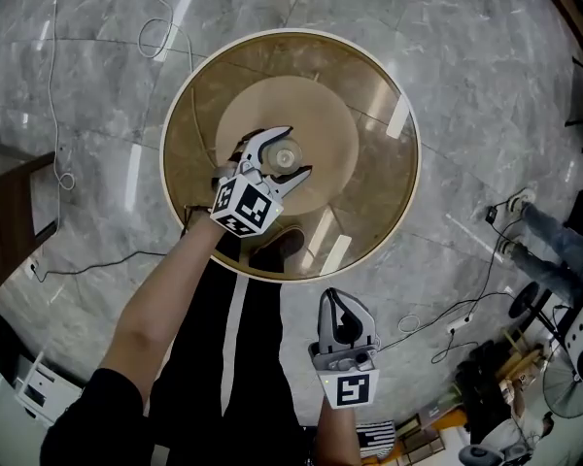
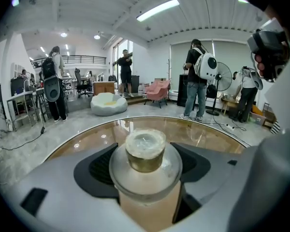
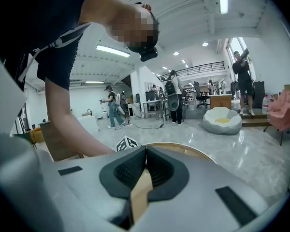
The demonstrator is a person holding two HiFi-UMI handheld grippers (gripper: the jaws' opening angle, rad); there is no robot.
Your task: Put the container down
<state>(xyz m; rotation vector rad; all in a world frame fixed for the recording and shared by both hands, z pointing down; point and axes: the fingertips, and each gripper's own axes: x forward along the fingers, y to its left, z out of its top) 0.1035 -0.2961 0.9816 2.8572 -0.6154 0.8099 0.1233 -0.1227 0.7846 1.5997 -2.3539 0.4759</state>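
- Right claw [image 1: 340, 304] hangs nearest, off the bench's near edge and over the floor [image 1: 447, 85]. Its jaws are pressed together with nothing between them.
- Left claw [image 1: 297, 150] is out over the middle of the round, glass-topped bench [image 1: 369, 212], clenched on the container [image 1: 285, 155].
- Container: clear glass with a wide shoulder, a brass-coloured neck and a pale stopper. It is held upright by its body between the dark pads [image 2: 94, 166].
- What it holds cannot be made out; the glass shows only a pale tan tint.
- Whether its base touches the glass top cannot be told.
- Cables [image 1: 55, 105] trail over the grey marble floor beside the bench.
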